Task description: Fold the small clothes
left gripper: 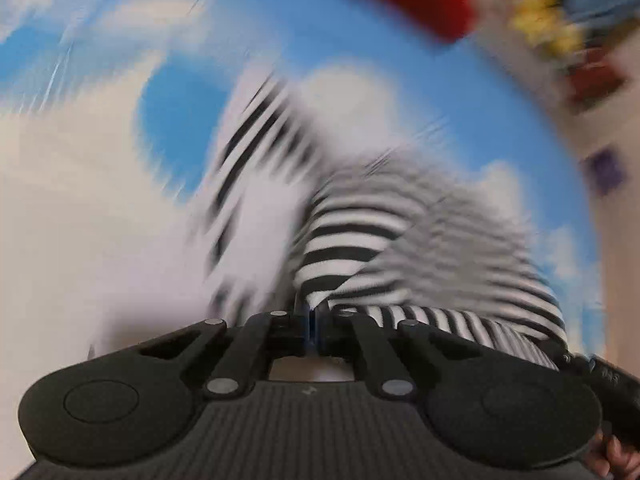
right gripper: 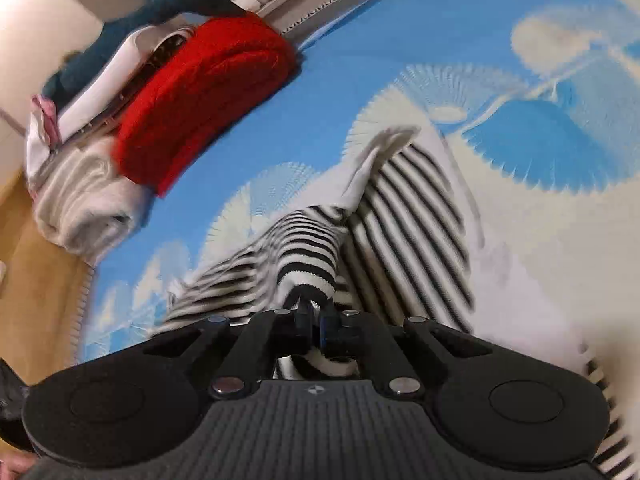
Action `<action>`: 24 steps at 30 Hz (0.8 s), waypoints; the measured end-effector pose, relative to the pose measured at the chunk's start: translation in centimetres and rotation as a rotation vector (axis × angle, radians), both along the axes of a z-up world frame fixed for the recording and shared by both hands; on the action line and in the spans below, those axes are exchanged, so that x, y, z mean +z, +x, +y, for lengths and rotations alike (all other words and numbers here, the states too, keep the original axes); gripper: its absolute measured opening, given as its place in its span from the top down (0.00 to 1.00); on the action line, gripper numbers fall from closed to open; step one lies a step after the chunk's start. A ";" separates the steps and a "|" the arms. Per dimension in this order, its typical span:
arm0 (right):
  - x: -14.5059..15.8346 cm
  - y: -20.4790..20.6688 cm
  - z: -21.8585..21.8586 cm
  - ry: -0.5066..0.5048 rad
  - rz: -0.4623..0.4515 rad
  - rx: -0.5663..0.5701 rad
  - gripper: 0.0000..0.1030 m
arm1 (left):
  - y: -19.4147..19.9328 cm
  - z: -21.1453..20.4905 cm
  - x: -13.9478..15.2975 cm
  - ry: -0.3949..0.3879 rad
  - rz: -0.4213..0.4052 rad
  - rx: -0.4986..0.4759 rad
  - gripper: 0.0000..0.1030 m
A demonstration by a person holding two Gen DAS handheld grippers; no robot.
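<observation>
Striped garment (right gripper: pixel 308 264), black and white, pinched at two points above a bedsheet (right gripper: pixel 420 20) printed with blue sky and clouds. Left gripper (left gripper: pixel 313 316) clenched on a fold of the cloth, jaws nearly together with only a thin edge of fabric between them; right gripper (right gripper: pixel 314 316) likewise clamped, a bunched striped cuff or corner pulled through its jaws and showing again beneath them. From the right jaws, cloth running straight ahead and away, its long axis pointing up the sheet toward a pale tip, stripes lying across that line. From the left jaws, cloth rising ahead and spilling off to the right, where the other gripper shows at the frame edge; left view badly smeared, so the exact lie of the far end not readable. Both holds at the near edge, neither hand clearly nearer the free far end. Judged as a fold in hand: near edge to be carried over the length ahead, both grips held level so the stripes stay square. No basket or box in sight; only a pile at the head of the bed, red knit (right gripper: pixel 204 96) on top, white folded pieces (right gripper: pixel 80 204) beneath, well apart from the garment.
</observation>
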State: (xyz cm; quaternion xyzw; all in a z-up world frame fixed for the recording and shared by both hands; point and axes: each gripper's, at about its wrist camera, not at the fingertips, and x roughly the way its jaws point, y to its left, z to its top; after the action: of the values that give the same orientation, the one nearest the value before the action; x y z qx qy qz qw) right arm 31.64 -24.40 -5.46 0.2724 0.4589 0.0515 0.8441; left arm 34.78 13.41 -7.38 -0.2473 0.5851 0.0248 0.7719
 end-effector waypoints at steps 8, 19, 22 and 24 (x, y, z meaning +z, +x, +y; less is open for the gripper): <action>-0.7 -0.4 0.0 -0.195 0.089 -0.041 0.60 | -1.2 -1.4 5.1 0.107 -0.239 -0.091 0.66; -5.8 -0.7 0.5 -0.144 0.296 0.027 0.53 | -0.7 -2.0 0.0 0.081 -0.085 -0.185 0.70; -1.6 -1.6 -0.8 -0.135 0.176 0.011 0.54 | -2.0 -1.0 3.6 0.049 -0.177 -0.198 0.69; 2.1 -2.9 -1.8 -0.165 0.073 0.002 0.54 | -3.1 -0.4 5.5 0.042 -0.206 -0.196 0.69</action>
State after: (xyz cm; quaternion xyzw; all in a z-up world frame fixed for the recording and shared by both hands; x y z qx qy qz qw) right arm 28.75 -26.17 -3.36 0.2029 0.4924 0.0045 0.8464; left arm 31.70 13.04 -1.89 -0.1741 0.5235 -0.0638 0.8316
